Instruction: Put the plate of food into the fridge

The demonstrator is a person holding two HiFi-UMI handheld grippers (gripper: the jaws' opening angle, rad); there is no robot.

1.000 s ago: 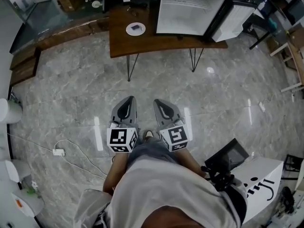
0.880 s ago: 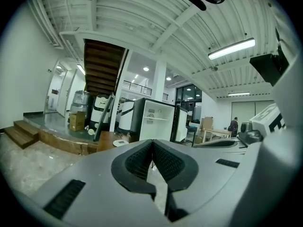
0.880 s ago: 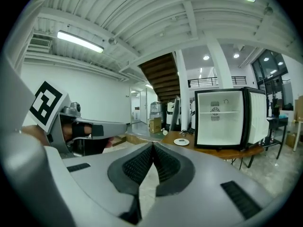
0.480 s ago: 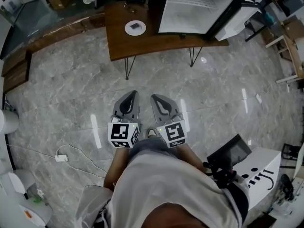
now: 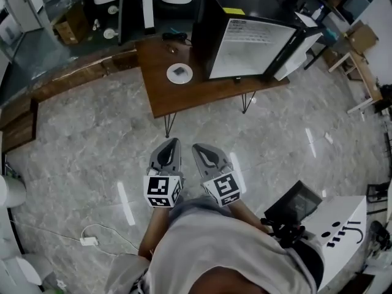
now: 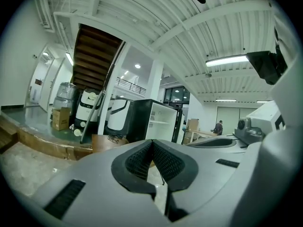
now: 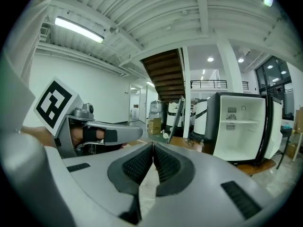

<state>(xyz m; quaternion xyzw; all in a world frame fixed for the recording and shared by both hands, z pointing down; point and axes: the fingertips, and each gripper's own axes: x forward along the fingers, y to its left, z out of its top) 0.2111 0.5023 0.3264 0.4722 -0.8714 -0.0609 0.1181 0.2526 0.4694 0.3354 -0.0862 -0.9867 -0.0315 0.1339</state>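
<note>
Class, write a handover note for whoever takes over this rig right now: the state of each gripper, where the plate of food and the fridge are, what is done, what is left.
Left gripper: tongs shut, empty.
Right gripper: tongs shut, empty.
Both are held side by side over the floor, short of the table.
Plate of food: on the table, left of the fridge in the head view.
Fridge: on the same table, door open.
Done: door open; plate not yet picked up.
Left: walk up, lift the plate, set it inside the fridge.
</note>
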